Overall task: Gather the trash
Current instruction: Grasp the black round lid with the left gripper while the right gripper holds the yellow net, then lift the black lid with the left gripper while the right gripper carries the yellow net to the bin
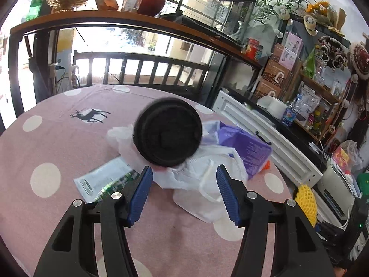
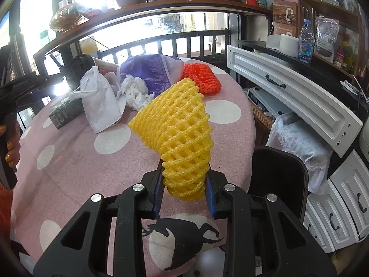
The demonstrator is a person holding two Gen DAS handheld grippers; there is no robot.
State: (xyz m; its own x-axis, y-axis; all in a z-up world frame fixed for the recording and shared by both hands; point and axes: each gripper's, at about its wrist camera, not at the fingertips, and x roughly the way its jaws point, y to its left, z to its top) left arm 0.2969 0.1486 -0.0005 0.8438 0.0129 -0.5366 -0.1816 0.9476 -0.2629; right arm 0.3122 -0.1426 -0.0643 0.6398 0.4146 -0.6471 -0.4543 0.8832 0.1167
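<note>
Progress: just starting, I think; most trash is on the pink tabletop (image 2: 76,161) | right gripper (image 2: 185,191) jaws squeeze the yellow foam net (image 2: 177,127), soft and holey, lifted near the black bin (image 2: 280,175) | left gripper (image 1: 184,194) jaws wide, holding nothing, over the white mask (image 1: 203,198) | left: black cup lid (image 1: 168,133), purple bag (image 2: 147,69), orange net (image 2: 200,75).

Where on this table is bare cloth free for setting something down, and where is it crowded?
Free: the near cloth between the right gripper and the mask, and the far-left cloth around the deer print. Crowded: the far middle, where cup, mask, purple bag, tissue and orange net cluster.
</note>
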